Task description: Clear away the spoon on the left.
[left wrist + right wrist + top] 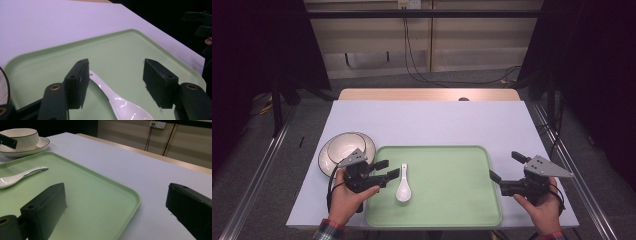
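White ceramic bowl sits on a matching plate at the table's left side, off the tray, just behind the left gripper. Left gripper jaws stand moderately wide, nothing pinched; in the left gripper view the white ceramic spoon lies on the tray between them, handle running close by one pad, maybe brushing it, hard to tell from this angle. Spoon rests flat on the green plastic tray, in its left part, bowl end toward the person, handle pointing away. The lilac table cover has a wooden edge at the far side. Right gripper hovers just past the tray's right rim, jaws spread wide, empty; in the right gripper view one jaw hangs over the tray corner and the other over the table.

Step in hand looks like either releasing the spoon on the tray or setting up to grab it. To do it well:
- keep the jaws square across the handle, not the wide scoop end
- a glazed handle is slick, so close slow and centred, else it may skid or rotate
- if letting go, lift straight up so the near pad doesn't drag the handle
- watch the bowl and plate behind the left hand when pulling back
- right gripper can stay parked, clear of the tray
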`<state>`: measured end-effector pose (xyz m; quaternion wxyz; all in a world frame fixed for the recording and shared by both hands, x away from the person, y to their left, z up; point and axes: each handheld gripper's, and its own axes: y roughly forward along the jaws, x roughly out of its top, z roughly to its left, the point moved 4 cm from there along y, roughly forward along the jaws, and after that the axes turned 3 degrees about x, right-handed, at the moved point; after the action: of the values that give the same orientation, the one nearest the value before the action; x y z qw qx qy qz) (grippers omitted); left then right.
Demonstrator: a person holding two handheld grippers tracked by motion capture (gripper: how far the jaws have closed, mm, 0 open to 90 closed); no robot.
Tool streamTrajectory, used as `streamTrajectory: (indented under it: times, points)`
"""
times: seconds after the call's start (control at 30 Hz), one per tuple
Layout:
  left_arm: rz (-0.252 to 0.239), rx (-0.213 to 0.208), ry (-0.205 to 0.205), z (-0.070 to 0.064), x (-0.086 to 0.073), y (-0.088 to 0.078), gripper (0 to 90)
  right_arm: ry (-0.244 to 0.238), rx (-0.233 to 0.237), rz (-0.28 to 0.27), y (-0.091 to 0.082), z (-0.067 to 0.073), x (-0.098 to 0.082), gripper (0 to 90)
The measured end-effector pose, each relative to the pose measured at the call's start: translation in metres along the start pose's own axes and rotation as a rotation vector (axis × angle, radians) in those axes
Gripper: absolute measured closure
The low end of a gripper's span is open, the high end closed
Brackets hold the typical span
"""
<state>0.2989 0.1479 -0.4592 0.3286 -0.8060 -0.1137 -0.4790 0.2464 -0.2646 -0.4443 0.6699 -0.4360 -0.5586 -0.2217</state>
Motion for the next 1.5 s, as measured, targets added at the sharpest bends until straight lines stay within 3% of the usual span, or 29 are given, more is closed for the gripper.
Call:
streamTrajectory:
  times: [0.23, 0.5, 0.6, 0.7, 0.93, 1.17, 1.3, 1.5]
  points:
    - [-0.008, 0.0, 0.024, 0.0, 0.003, -0.002, 27.9, -0.002, 0.001, 0.0, 0.0, 0.0, 0.0, 2.4]
    - [-0.042, -0.032, 0.044, -0.001, 0.007, -0.004, 17.0, -0.006, 0.005, -0.001, 0.0, 0.0, 0.0, 1.9]
    - [-0.033, -0.018, 0.05, 0.0, 0.008, -0.006, 14.0, -0.006, 0.004, -0.001, 0.0, 0.0, 0.0, 1.8]
    - [-0.039, -0.036, 0.041, 0.0, 0.009, -0.006, 11.5, -0.006, 0.007, -0.001, 0.0, 0.001, 0.0, 1.6]
    - [-0.063, -0.034, 0.03, 0.004, 0.011, -0.01, 8.2, -0.008, 0.01, -0.003, 0.0, 0.001, 0.0, 0.8]
    - [-0.075, -0.04, 0.056, 0.007, 0.012, -0.016, 3.7, -0.001, 0.024, -0.002, 0.0, 0.001, 0.0, 0.6]
    - [-0.076, -0.054, 0.1, 0.008, 0.011, -0.021, 1.0, -0.002, 0.031, 0.0, 0.0, 0.0, -0.001, 0.6]
    - [-0.117, -0.049, 0.124, 0.008, 0.014, -0.028, 0.8, -0.001, 0.031, 0.008, 0.0, 0.001, -0.001, 0.6]
